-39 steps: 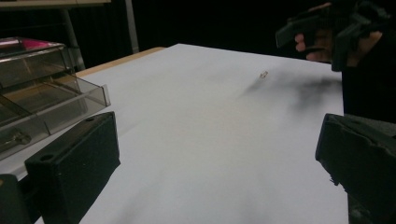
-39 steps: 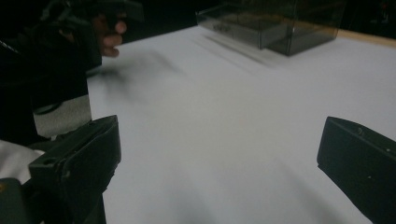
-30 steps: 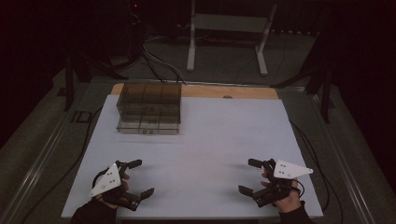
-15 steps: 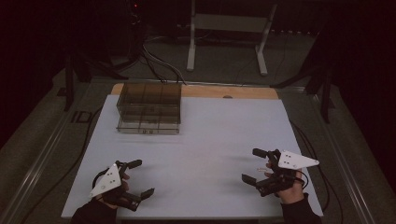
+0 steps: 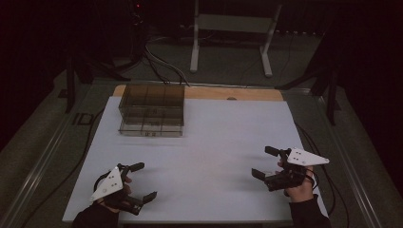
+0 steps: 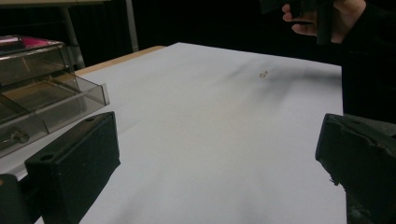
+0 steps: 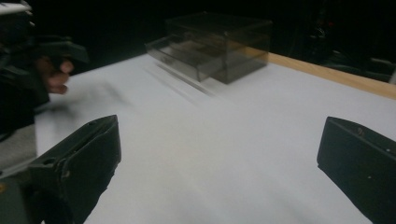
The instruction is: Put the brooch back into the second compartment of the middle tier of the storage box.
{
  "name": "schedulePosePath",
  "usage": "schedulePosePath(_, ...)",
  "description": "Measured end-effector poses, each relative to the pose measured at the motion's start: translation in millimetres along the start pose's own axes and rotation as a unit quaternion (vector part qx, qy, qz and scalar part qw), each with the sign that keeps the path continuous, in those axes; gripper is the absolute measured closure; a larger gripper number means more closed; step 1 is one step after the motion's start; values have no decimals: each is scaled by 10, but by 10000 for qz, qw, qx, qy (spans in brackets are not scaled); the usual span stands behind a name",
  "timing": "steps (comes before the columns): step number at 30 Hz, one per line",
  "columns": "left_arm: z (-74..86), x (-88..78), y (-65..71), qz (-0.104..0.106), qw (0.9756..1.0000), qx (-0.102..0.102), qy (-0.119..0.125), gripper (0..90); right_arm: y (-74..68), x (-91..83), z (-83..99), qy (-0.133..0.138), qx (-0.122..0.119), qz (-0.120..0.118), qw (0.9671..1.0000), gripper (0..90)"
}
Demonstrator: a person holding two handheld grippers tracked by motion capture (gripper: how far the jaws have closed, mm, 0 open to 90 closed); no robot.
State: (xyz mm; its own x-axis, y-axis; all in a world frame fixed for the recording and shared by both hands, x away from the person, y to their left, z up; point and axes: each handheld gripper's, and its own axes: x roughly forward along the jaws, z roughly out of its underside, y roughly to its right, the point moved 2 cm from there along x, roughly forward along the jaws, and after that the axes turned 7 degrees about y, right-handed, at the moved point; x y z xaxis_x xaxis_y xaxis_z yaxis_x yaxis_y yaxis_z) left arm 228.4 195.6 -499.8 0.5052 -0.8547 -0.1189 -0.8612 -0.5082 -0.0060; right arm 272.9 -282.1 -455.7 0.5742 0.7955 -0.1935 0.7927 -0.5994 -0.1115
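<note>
A smoky clear plastic drawer box [image 5: 151,110] stands at the far left of the white table top [image 5: 214,137]. In the left gripper view the drawer box [image 6: 37,88] has a lower drawer pulled out a little, with a small metal item [image 6: 16,136] inside. My left gripper [image 5: 146,180] is open near the front left corner, nothing between its jaws. Open and empty too, my right gripper [image 5: 260,161] is held just above the table at the front right. A tiny pale object [image 6: 264,73] lies on the table between the two grippers.
A wooden strip [image 5: 233,93] runs along the table's far edge. Beyond it stand a white metal stand [image 5: 228,28] and cables [image 5: 161,61] on the dark floor. The other hand [image 6: 322,18] shows at the top of the left gripper view.
The right gripper has shifted a little to the right and away from the front edge. The left gripper has stayed put.
</note>
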Motion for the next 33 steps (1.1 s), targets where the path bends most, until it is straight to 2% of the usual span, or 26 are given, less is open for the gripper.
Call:
schedulePosePath(14,-8,-7,-9,-14,10000,-40,35,4,252,-75,150,-207,301,290,9989,0)
schedulePosePath(24,0,0,3,21,10000,-32,-9,4,418,-180,255,-342,381,533,9973,0)
schedulePosePath(26,-4,-4,0,13,10000,-45,18,4,450,-207,272,-386,420,599,9966,0)
schedulePosePath(29,-2,-6,0,18,10000,-44,-2,4,479,-227,319,-635,325,755,9946,0)
schedulePosePath(31,-7,-6,0,13,10000,-53,19,4,510,-240,360,-761,492,729,9932,0)
schedulePosePath(33,-4,-5,-1,-2,10000,-52,17,4,538,-251,396,-845,562,850,9912,0)
